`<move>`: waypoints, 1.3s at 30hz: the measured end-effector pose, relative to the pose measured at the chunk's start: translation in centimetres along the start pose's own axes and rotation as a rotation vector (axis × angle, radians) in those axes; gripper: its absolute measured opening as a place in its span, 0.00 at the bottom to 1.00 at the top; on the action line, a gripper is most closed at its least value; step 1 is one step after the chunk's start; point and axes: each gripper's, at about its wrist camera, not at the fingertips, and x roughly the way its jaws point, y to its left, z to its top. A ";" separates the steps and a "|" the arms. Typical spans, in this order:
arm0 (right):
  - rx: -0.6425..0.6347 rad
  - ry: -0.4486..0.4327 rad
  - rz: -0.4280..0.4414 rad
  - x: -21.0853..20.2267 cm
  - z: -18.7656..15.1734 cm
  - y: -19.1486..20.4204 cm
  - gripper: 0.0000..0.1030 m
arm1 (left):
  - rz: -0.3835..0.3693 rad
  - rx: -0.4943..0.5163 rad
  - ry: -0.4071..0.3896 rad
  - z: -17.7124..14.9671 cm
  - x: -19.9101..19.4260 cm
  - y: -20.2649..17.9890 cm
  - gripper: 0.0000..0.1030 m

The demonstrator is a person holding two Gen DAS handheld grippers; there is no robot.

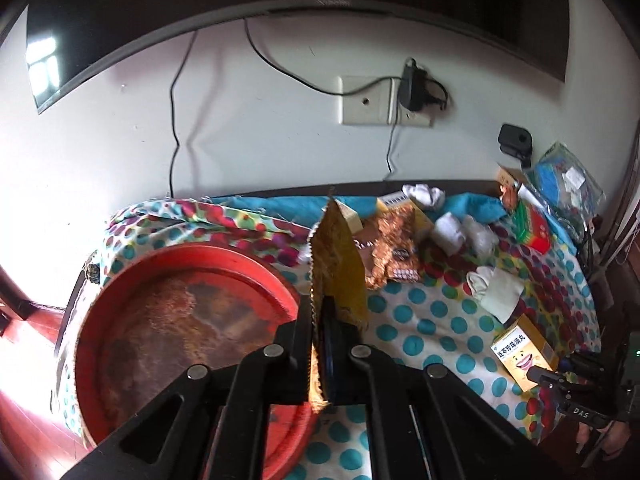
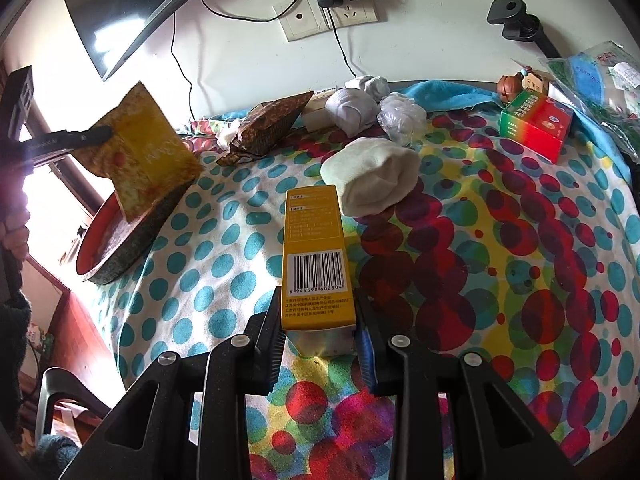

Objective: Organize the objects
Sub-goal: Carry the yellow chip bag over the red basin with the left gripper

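Observation:
My left gripper point(image 1: 320, 320) is shut on a yellow snack packet point(image 1: 338, 264) and holds it upright beside the right rim of a round red tray point(image 1: 256, 264). In the right wrist view the packet point(image 2: 140, 152) hangs above the tray point(image 2: 120, 240) at the left. My right gripper point(image 2: 320, 320) is shut on a yellow medicine box point(image 2: 316, 256) lying lengthwise on the spotted cloth point(image 2: 520, 240). That box also shows in the left wrist view point(image 1: 520, 354) with the right gripper's fingers point(image 1: 552, 376) at it.
Rolled white socks point(image 2: 372, 176), a wrapped bundle point(image 2: 400, 118), a brown snack bag point(image 2: 272, 124) and a red-green box point(image 2: 536, 124) lie on the cloth. Plastic bags point(image 2: 600, 80) sit at the far right. A wall with sockets point(image 2: 328, 16) stands behind.

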 end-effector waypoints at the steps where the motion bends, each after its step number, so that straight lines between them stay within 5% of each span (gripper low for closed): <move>1: -0.002 0.000 -0.001 0.0 0.0 0.0 0.29 | 0.011 -0.005 -0.004 0.2 -0.3 0.5 0.04; 13: 0.000 0.005 -0.002 0.2 0.3 0.1 0.29 | 0.136 -0.068 -0.059 2.3 -3.2 7.4 0.04; 25: 0.002 0.010 -0.010 0.5 0.4 0.3 0.29 | 0.231 -0.173 0.044 1.3 1.2 15.9 0.04; 39: 0.004 0.015 -0.021 0.9 0.5 0.8 0.29 | 0.328 -0.212 0.065 -0.9 3.4 19.6 0.07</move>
